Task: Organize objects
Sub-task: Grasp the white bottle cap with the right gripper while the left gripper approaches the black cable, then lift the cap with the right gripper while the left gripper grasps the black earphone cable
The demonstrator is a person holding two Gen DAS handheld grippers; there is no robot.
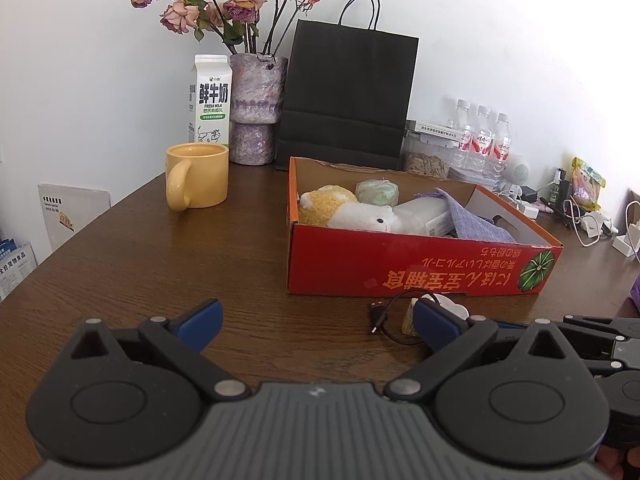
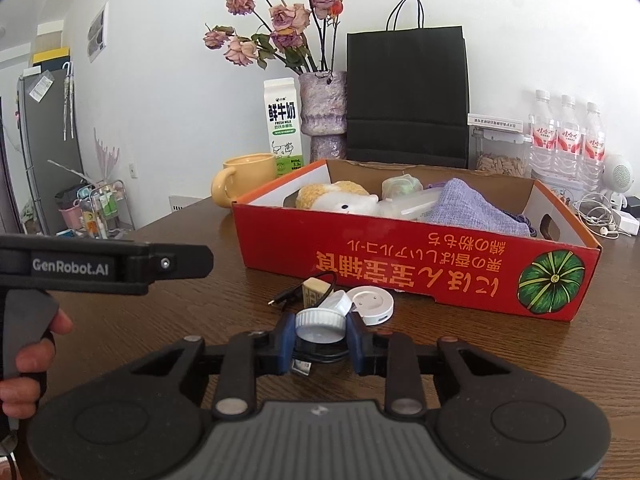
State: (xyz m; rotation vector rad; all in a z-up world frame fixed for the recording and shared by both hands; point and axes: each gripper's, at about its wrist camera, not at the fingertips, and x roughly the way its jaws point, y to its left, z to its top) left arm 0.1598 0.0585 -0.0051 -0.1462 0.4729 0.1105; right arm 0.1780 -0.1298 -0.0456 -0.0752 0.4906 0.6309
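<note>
A red cardboard box stands on the brown table and holds a plush toy, a green ball and a purple cloth pouch; the box also shows in the right wrist view. My left gripper is open and empty above the table in front of the box. My right gripper is shut on a small jar with a white ribbed lid, just in front of the box. A white round puck, a small yellow block and a black cable lie beside it.
A yellow mug, a milk carton, a vase of dried roses and a black paper bag stand behind the box. Water bottles, a seed jar and tangled chargers fill the back right. The left gripper's handle shows at left.
</note>
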